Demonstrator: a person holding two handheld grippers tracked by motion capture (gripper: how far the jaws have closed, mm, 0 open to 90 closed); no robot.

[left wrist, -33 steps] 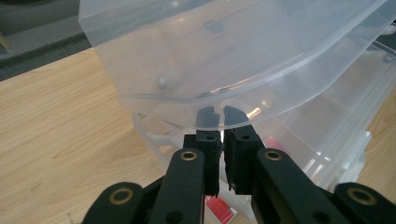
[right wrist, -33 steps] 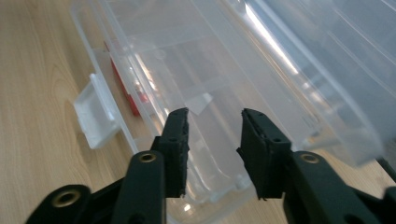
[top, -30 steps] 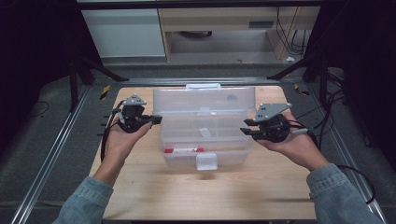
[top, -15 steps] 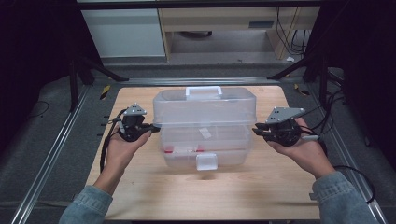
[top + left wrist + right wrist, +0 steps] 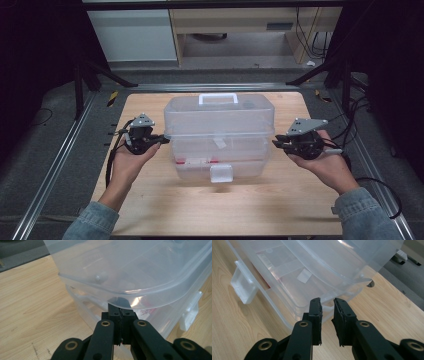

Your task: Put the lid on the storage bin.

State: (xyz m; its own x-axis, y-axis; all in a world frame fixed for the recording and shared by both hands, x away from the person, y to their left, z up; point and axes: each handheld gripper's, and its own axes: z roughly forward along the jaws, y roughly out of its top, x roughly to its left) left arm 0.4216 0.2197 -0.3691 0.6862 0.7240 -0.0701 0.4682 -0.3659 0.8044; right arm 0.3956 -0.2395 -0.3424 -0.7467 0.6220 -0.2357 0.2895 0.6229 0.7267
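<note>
A clear plastic storage box [image 5: 220, 155] stands mid-table, its lid [image 5: 220, 115] tilted up off the base, with a white handle [image 5: 218, 98] on top and a white latch [image 5: 221, 173] at the front. My left gripper [image 5: 165, 140] is shut with nothing in it. In the left gripper view its tips [image 5: 120, 311] sit just under the lid's rim [image 5: 140, 293]. My right gripper [image 5: 276, 143] is at the box's right side. Its jaws have just been closing and stand a narrow gap apart [image 5: 327, 302], nothing between them, close to the base's rim [image 5: 294, 307].
The wooden table [image 5: 150, 210] has bare room in front of and beside the box. Red-marked items [image 5: 197, 161] lie inside the base. Metal rails [image 5: 55, 165] border the table, cables [image 5: 370, 175] trail at the right, and cabinets [image 5: 135, 35] stand behind.
The lid has lifted from lying flat on the base to tilted up. My right gripper has shifted right and slightly down, away from the box's side. The left gripper sits a little lower.
</note>
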